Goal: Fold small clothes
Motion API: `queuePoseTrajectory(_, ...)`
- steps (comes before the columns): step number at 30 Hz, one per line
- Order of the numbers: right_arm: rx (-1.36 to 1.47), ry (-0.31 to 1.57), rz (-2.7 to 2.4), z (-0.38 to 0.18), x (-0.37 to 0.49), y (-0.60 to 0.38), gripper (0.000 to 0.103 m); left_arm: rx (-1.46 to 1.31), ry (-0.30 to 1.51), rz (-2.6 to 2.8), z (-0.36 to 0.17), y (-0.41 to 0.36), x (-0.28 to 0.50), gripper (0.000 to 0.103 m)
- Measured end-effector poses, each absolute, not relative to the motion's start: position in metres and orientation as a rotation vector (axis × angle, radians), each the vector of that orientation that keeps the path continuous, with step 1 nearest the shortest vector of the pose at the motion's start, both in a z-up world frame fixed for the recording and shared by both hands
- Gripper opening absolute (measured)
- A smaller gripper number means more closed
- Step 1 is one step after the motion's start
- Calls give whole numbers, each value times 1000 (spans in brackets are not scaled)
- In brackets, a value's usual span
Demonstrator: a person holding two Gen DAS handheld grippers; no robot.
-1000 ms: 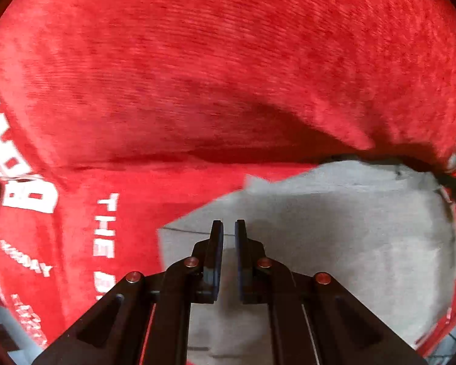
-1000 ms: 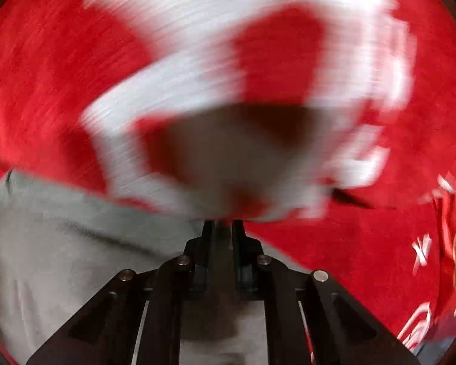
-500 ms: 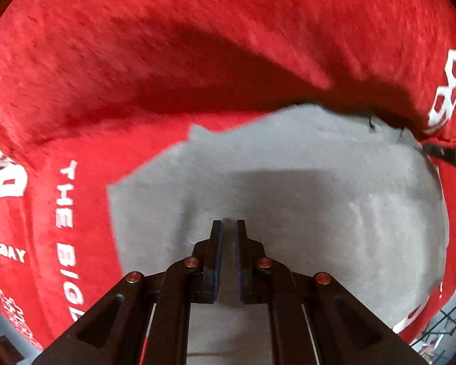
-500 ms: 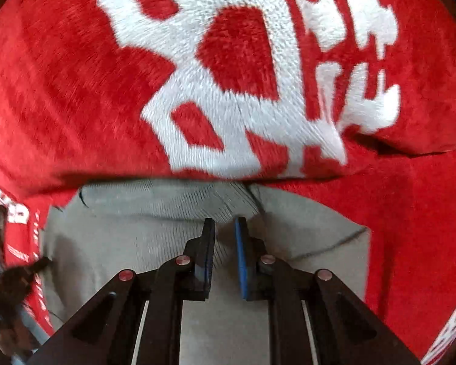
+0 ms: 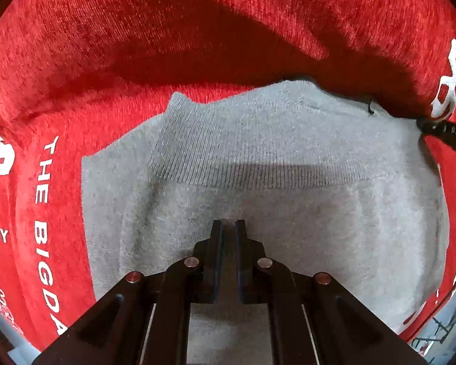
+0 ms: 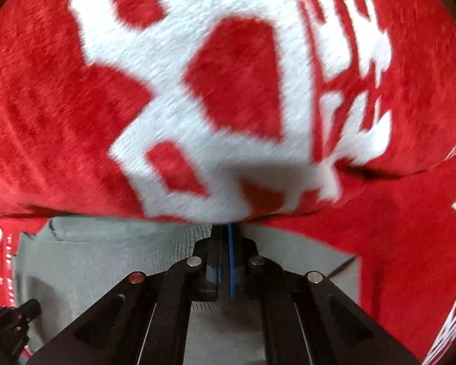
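Observation:
A small grey knitted garment (image 5: 258, 182) lies flat on a red cloth with white lettering (image 5: 136, 45); its ribbed band (image 5: 228, 152) runs across the middle of the left wrist view. My left gripper (image 5: 228, 223) sits low over the grey garment with its jaws nearly together, nothing visibly between them. In the right wrist view the grey garment (image 6: 106, 258) lies below a raised fold of the red cloth (image 6: 228, 91). My right gripper (image 6: 226, 228) is shut at the edge of that red fold, its tips hidden under it.
The other gripper's tip shows at the right edge of the left wrist view (image 5: 447, 133) and at the lower left of the right wrist view (image 6: 12, 319). The red cloth covers the surface all around the grey garment.
More of the grey garment shows in the left wrist view, its ribbed band now visible. My right gripper's jaws have closed from a small gap, and the red fold now covers their tips.

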State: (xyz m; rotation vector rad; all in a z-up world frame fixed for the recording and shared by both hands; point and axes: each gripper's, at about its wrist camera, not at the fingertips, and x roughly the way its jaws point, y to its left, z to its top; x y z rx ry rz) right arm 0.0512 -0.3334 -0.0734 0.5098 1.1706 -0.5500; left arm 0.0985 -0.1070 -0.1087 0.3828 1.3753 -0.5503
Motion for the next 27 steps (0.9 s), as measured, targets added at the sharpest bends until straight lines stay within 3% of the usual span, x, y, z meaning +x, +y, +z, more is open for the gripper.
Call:
queuePoseTrajectory(11, 728, 1156, -498, -58, 1, -363, 4, 357, 1340, -521, -87, -106, 110, 9)
queuePoseTrajectory(19, 669, 1316, -381, -92, -23, -303, 4, 407, 1361, -507, -102, -99, 120, 9)
queuePoseTrajectory(27, 818, 1298, -504, -74, -67, -336, 6, 422, 1382, -404, -88, -48, 125, 9)
